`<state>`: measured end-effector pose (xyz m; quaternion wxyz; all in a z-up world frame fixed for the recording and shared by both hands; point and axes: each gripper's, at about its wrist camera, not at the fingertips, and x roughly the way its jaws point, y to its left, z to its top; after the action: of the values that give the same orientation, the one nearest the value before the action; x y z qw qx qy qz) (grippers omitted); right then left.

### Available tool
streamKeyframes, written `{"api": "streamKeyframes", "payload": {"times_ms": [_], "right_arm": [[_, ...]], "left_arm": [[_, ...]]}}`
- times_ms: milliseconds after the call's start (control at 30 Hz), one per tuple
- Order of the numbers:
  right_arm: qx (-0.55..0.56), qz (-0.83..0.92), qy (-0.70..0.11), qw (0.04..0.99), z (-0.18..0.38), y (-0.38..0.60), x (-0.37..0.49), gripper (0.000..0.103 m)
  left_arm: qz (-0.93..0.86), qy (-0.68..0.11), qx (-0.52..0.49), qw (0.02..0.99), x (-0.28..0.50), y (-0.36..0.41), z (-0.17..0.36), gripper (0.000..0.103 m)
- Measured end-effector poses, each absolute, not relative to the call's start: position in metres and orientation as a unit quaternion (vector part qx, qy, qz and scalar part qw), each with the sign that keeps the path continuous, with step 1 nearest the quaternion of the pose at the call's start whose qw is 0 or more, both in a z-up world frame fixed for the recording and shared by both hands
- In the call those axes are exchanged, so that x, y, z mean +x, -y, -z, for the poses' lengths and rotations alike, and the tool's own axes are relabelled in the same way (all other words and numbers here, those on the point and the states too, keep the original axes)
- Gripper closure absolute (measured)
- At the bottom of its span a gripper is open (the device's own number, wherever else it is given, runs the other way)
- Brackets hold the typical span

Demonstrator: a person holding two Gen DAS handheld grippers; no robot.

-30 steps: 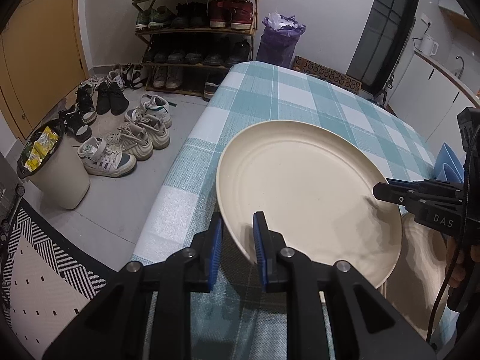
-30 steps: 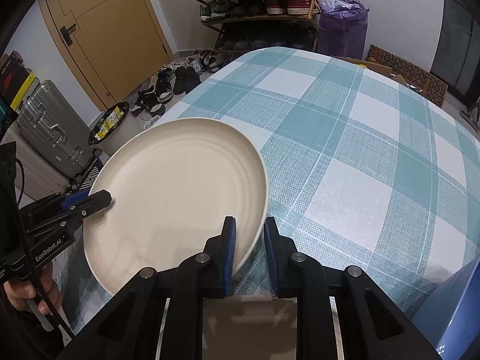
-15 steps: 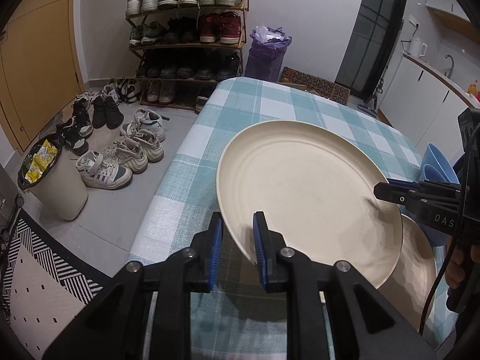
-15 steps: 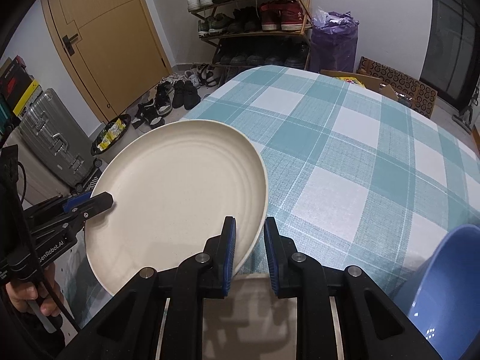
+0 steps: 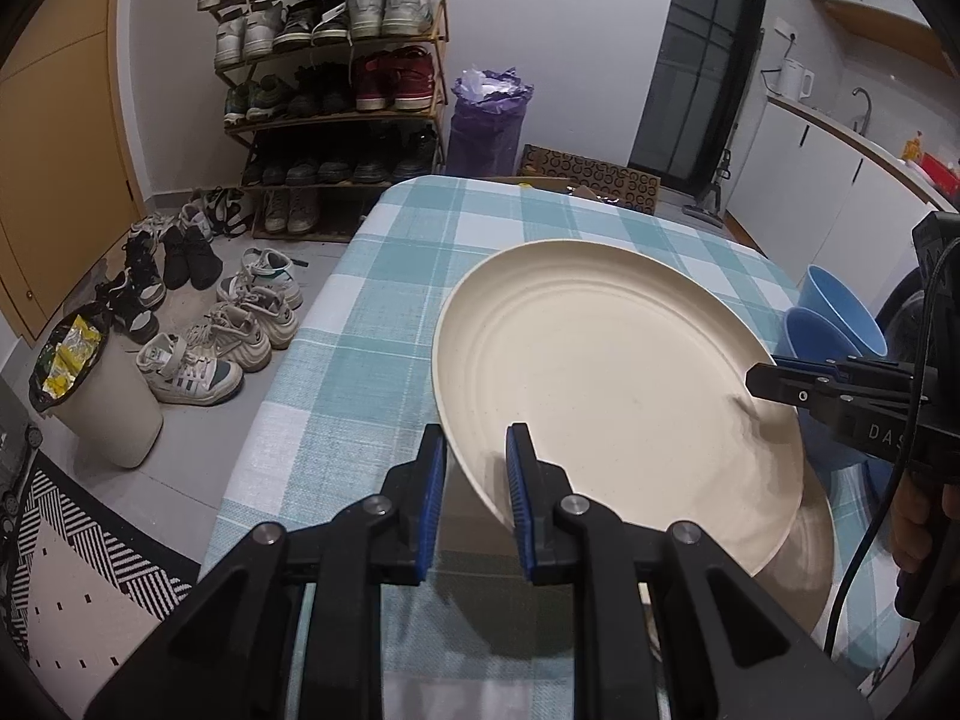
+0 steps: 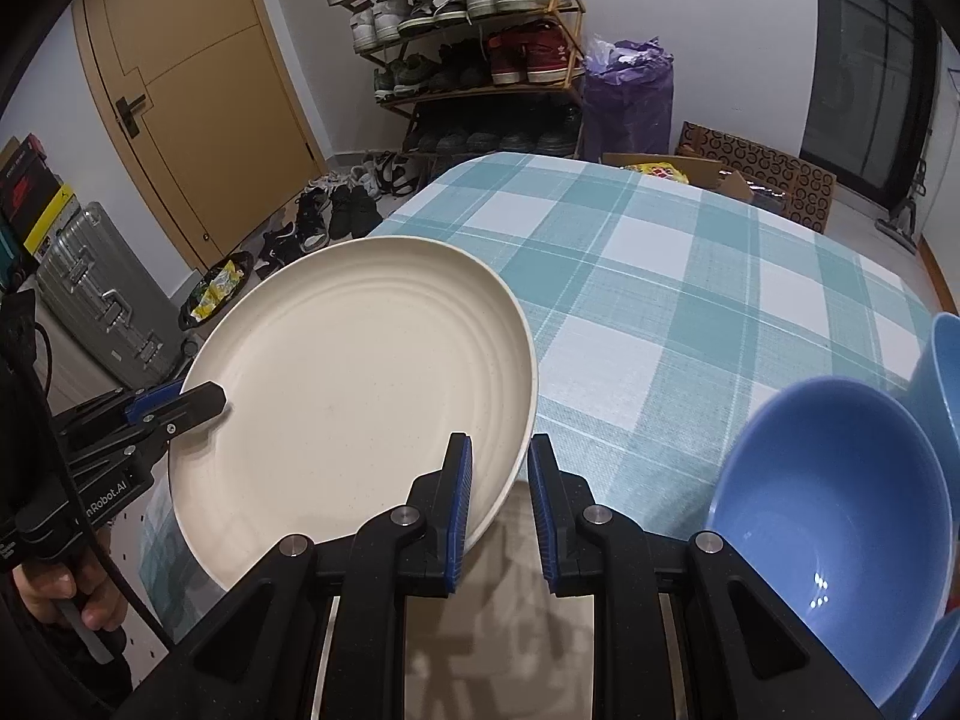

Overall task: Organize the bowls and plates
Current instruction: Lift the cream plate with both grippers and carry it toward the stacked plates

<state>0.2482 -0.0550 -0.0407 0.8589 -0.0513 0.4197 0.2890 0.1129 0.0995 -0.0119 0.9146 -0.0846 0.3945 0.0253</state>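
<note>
A large cream plate (image 5: 612,372) (image 6: 360,372) hangs tilted above the checked table (image 5: 372,312) (image 6: 660,276), carried by both grippers. My left gripper (image 5: 477,468) is shut on its near-left rim and shows in the right wrist view as the left gripper (image 6: 198,402). My right gripper (image 6: 501,480) is shut on the opposite rim and appears in the left wrist view as the right gripper (image 5: 780,384). A second cream plate (image 5: 810,546) (image 6: 522,546) lies on the cloth beneath. Blue bowls (image 5: 840,306) (image 6: 828,480) stand close by on the right.
A shoe rack (image 5: 336,90) (image 6: 480,48), loose shoes on the floor (image 5: 228,324), a bin (image 5: 96,396) and a purple bag (image 5: 486,120) lie beyond the table's left and far edges. A suitcase (image 6: 102,294) and a door (image 6: 198,96) are at the left.
Both grippers have risen and drawn back with the plate held between them. More of the lower plate now shows, and the blue bowls have come further into view.
</note>
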Motion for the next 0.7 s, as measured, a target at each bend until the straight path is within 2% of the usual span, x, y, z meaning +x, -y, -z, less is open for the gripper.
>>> {"api": "streamKeyframes", "payload": {"times_ms": [700], "right_arm": [[-0.035,-0.242,-0.418,0.875,0.041,0.121,0.195,0.083]], "left_arm": [[0.025,-0.394,-0.053,0.917,0.092,-0.044,0.012,0.084]]}}
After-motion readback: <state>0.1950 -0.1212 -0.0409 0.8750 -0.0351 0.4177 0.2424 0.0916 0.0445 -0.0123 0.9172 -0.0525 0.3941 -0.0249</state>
